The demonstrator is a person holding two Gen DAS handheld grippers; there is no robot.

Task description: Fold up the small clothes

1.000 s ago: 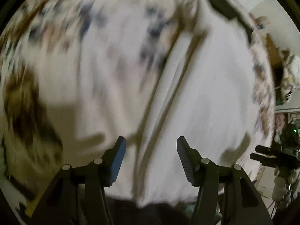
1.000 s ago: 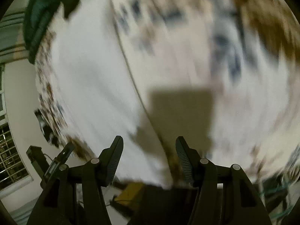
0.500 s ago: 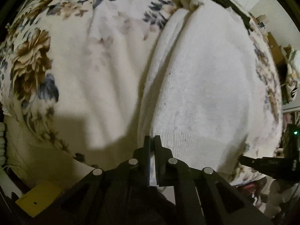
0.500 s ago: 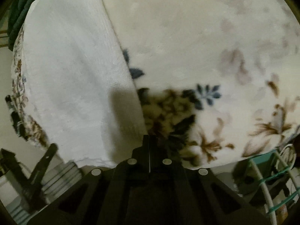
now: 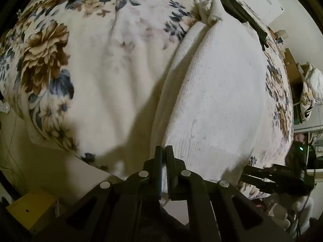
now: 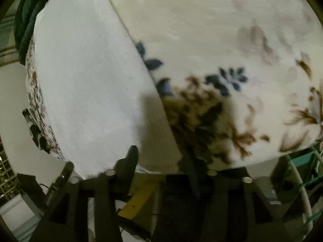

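White knit between our left gripper [image 5: 164, 157] jaws: they are pinched tight on the ribbed hem of the white sweater [image 5: 218, 100], at its near left corner. From there the sweater spreads away from us, flat on the floral blanket [image 5: 84, 76], its side edge doubled into a long fold, cuffs bunched at the far end beside a dark garment [image 5: 240, 14]. We are tilted steeply down on it.

Over on the other side, our right gripper [image 6: 161, 159] has just been opening; its jaws stand partly apart, with the hem's right corner [image 6: 157, 145] lying between them, and the pads do not seem to press it. That view is smeared with blur, so contact at the right finger is hard to judge. In the left view the right gripper [image 5: 260, 176] pokes in at the hem's far corner. A yellow box [image 5: 30, 207] sits below the bed edge.
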